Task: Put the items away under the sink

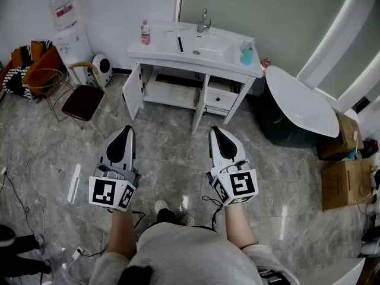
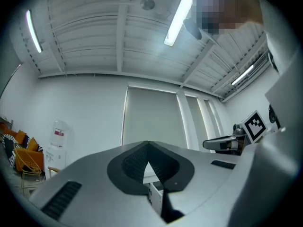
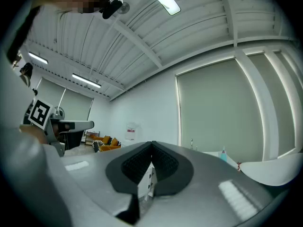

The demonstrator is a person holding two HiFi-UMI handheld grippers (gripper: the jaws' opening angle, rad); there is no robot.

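A white sink cabinet [image 1: 196, 61] stands against the far wall, its two lower doors [image 1: 133, 91] swung open. On its counter are a small bottle with a red label [image 1: 145, 33], a thin black item [image 1: 180, 44] and a blue soap bottle [image 1: 246, 54]. My left gripper [image 1: 125, 130] and right gripper [image 1: 215, 132] hover side by side over the floor, well short of the cabinet. Both are shut with nothing between the pads. In the left gripper view the left gripper [image 2: 148, 149] points slightly upward, and the right gripper [image 3: 151, 148] does the same in its own view.
A water dispenser [image 1: 71, 25], a small white heater [image 1: 103, 67] and a chair [image 1: 84, 100] stand to the left of the cabinet. A large white oval tub [image 1: 300, 103] is at the right, with cardboard boxes [image 1: 347, 180] beyond. Cables [image 1: 24, 203] lie on the marble floor.
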